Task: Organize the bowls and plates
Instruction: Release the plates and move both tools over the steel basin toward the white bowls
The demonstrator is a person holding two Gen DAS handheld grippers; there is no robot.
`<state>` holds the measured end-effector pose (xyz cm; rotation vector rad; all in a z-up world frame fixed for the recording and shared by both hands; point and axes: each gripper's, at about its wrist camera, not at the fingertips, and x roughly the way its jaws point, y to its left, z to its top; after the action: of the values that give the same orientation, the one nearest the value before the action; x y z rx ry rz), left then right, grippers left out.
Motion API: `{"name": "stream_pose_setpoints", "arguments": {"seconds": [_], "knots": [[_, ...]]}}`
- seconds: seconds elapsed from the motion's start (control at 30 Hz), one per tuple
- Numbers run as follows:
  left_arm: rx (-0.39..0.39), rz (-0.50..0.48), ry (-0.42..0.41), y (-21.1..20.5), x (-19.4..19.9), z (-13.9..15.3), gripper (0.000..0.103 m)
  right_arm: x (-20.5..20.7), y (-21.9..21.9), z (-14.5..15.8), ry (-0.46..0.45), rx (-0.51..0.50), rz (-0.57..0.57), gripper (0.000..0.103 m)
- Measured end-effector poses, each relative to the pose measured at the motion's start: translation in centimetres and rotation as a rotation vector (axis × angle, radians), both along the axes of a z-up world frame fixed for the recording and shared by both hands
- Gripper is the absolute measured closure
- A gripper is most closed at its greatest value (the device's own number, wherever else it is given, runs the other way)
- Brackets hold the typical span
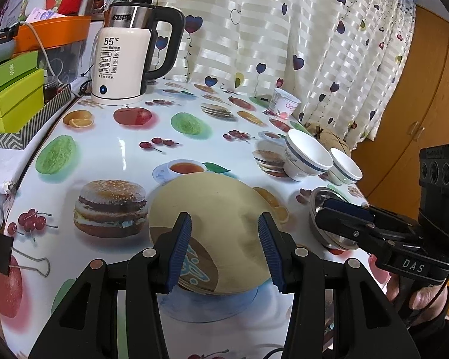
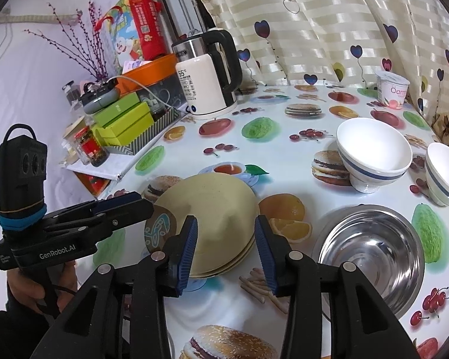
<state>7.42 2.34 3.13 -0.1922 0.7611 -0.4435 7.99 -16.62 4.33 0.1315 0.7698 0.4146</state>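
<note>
Both claws are released. The yellow plates (image 2: pixel 208 221), seemingly two stacked on the table (image 2: pixel 284 149), lie at 12 o'clock of the right gripper (image 2: pixel 226 249); the left gripper (image 1: pixel 224 246) is equally near.

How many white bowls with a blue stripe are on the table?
2: one white bowl stands beyond the steel bowl; the second is at its right, partly cut off.
</note>
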Motion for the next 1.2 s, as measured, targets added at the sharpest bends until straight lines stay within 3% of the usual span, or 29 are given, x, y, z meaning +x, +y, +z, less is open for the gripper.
{"name": "stream_pose_setpoints", "arguments": {"seconds": [1.2], "knots": [[0.064, -0.102, 0.029, -6.0, 1.2, 0.7, 0.055, -0.5, -4.2, 0.6, -0.002, 0.021, -0.051, 0.064]]}}
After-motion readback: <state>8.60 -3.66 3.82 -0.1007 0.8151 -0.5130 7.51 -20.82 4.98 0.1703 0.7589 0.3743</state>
